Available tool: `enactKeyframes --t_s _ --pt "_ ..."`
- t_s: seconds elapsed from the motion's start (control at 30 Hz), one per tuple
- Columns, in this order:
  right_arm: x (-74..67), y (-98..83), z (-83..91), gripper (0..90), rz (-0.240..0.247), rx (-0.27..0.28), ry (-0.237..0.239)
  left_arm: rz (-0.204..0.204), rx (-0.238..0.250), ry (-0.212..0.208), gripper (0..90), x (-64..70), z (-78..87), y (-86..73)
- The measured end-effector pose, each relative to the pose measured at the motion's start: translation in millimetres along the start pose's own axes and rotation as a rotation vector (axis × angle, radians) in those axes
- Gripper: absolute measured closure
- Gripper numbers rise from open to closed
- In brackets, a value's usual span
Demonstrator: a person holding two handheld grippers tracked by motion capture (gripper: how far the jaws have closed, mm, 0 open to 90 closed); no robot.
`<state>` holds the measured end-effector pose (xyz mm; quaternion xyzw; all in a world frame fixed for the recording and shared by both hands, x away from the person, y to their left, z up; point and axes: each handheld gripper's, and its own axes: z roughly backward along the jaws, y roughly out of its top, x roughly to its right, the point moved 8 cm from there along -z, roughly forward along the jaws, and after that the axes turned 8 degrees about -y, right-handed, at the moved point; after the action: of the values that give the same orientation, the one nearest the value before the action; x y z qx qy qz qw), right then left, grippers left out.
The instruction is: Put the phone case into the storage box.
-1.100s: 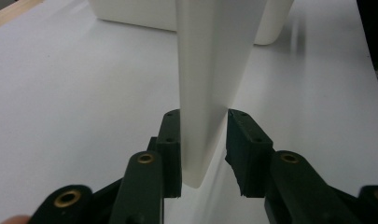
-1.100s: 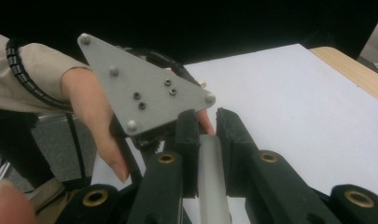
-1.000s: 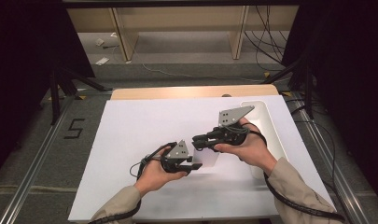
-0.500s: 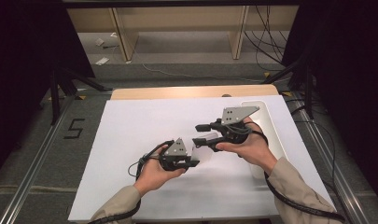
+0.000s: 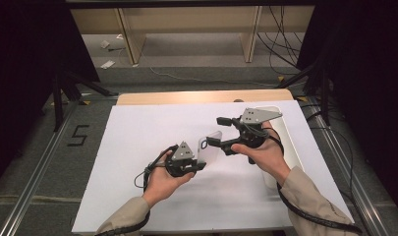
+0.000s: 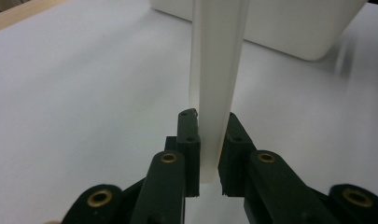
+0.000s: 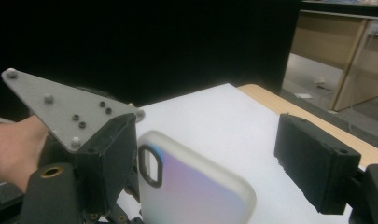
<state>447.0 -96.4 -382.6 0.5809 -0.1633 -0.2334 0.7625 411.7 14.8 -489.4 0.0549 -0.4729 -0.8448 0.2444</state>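
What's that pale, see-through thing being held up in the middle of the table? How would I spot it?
Start at the white table and find the two hands near its middle. The left gripper is clamped on the lower edge of a frosted phone case, standing it up on edge just in front of the open right gripper. Its translucent rounded shape with a dark-ringed camera cutout sets it apart from the opaque white tray at the right.

Around the phone case [image 5: 212, 146], pinched on edge by the left gripper [image 5: 199, 164], the white table [image 5: 137, 132] lies bare to its left and front. To the case's right, the right gripper [image 5: 213, 132] – jaws spread wide – crowds close, and beyond it a white tray [image 5: 290, 142] blocks the table's right edge.
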Motion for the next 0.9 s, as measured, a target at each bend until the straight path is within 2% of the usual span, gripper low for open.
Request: enactKeyframes --t_s 0.03,0.07,0.13,0.23,0.33,0.57,0.9 --pt "0.0 0.0 0.0 20.1 0.0 0.0 0.0 0.008 0.006 0.008 80.9 -1.0 0.4 0.5" --pt "2.9 -0.9 -0.4 17.6 -0.014 0.003 -0.028 0.015 0.008 0.019 80.9 -2.2 1.0 0.7" --pt "5.4 -1.4 -0.5 17.2 -0.025 0.009 -0.048 0.028 0.015 0.033 80.9 -4.4 1.9 0.9" --pt "8.1 -4.4 -1.2 16.7 -0.047 0.01 -0.07 0.069 0.037 0.061 80.9 -9.2 3.4 0.9" --pt "9.7 -7.2 -2.8 16.0 -0.056 0.013 -0.101 0.087 0.05 0.078 80.8 -11.8 4.3 1.7" --pt "11.6 -11.7 -5.0 14.4 -0.064 0.013 -0.147 0.108 0.055 0.102 80.8 -14.2 5.2 3.0" --pt "9.4 -13.2 -7.8 11.1 -0.062 0.014 -0.172 0.115 0.054 0.113 80.8 -13.6 3.0 4.9"
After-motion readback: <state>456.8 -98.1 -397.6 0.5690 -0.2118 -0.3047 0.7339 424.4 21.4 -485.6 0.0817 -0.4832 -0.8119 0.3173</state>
